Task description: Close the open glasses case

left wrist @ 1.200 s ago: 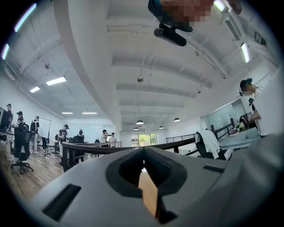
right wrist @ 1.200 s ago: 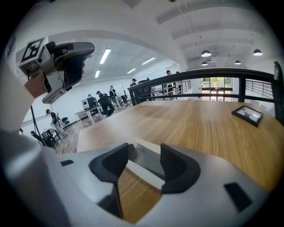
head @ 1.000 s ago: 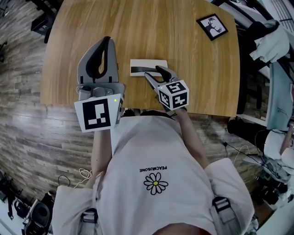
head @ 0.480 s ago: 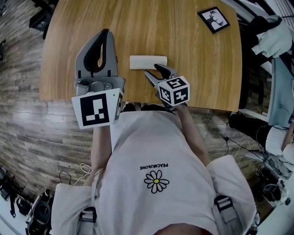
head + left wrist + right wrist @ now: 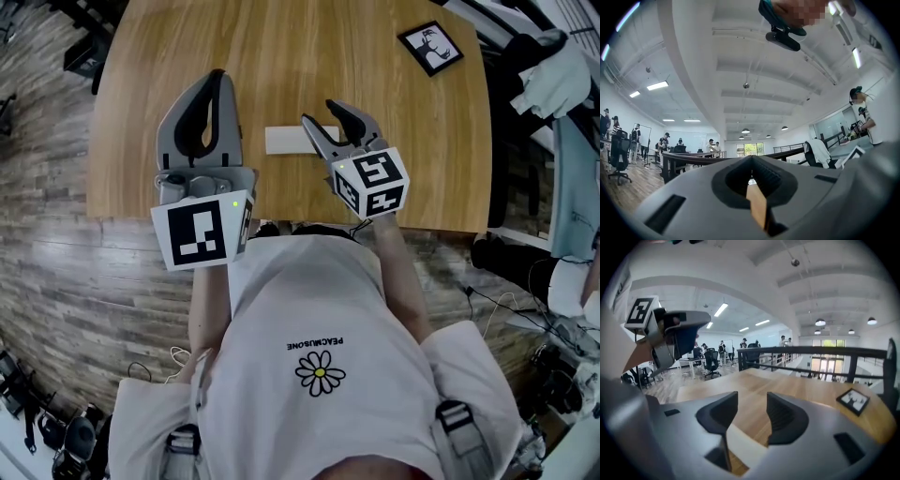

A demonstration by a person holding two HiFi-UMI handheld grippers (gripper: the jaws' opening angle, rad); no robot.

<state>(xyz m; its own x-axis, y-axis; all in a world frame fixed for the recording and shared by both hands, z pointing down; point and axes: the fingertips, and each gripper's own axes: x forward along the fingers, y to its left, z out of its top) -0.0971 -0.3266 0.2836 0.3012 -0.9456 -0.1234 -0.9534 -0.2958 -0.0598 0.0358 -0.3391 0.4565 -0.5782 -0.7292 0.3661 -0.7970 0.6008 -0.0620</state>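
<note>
Wooden table, two items on top.
The table (image 5: 281,56) stands on plank flooring. A white glasses case (image 5: 286,141) lies flat near the front edge, and a black-framed picture (image 5: 431,49) lies well apart by the far right corner.

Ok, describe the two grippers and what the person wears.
Both the left gripper and right gripper are grey with black-lined jaws and a cube of black-and-white square markers; the right's jaws are closing with nothing between them. The person wears a white T-shirt with a daisy print.

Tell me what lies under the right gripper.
The white glasses case on the wooden table; the right gripper, fingers closing with nothing between them, covers its right end.
</note>
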